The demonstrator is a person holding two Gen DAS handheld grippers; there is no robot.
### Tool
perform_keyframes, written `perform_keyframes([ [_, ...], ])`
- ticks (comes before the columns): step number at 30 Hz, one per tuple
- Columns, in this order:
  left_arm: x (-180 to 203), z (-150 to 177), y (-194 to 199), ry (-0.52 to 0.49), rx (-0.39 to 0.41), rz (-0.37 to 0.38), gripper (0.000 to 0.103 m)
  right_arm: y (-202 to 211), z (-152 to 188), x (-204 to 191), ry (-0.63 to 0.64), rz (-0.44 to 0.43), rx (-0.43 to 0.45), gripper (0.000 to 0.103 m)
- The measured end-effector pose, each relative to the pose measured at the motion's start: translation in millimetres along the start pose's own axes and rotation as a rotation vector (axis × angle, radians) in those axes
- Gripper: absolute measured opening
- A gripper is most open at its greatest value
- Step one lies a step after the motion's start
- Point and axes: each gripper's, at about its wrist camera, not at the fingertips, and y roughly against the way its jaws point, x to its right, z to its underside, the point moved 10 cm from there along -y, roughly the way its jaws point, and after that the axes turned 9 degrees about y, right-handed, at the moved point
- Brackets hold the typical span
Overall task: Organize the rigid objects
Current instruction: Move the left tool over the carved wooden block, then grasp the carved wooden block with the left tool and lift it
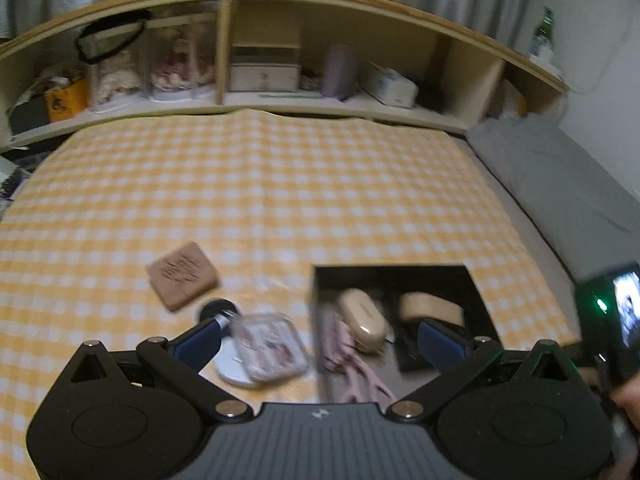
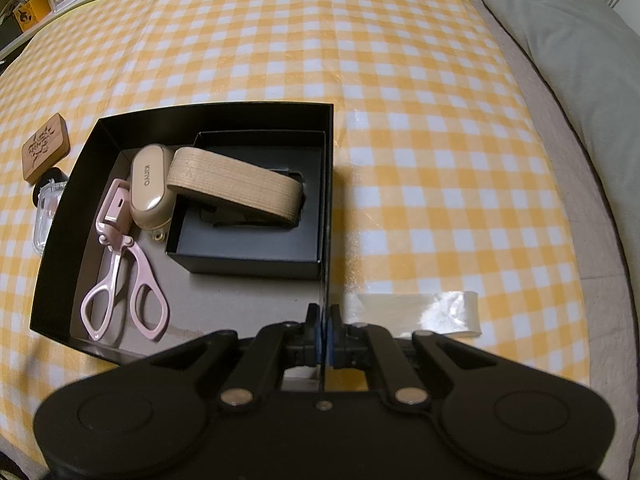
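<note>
A black open box (image 2: 60, 240) lies on the yellow checked cloth (image 2: 400, 120). Inside it are pink eyelash curlers (image 2: 120, 280), a beige case (image 2: 150, 184) and a smaller black box (image 2: 248, 256) with a tan band (image 2: 236, 184) leaning in it. My right gripper (image 2: 323, 316) is shut on the box's right wall near its front corner. Left of the box lie a clear plastic case (image 1: 270, 346) on a white disc (image 1: 234, 372), a black round lid (image 1: 218, 307) and a carved wooden block (image 1: 183, 280). My left gripper (image 1: 324, 322) hangs open above the clear case and the box's left edge, holding nothing.
A wooden shelf (image 1: 320, 4) full of jars and boxes runs along the far side. A grey pillow (image 2: 568, 60) lies to the right. A strip of clear tape (image 2: 420, 308) sticks to the cloth beside the box. The right hand-held device's lit screen (image 1: 624, 312) shows at the edge.
</note>
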Motion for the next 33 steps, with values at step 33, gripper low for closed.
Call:
perform_keyframes([
  [33,-160,-47,-153,0.481,-0.039,-0.278,0.103,0,0,3,0.010,0.000,0.012,0.004],
])
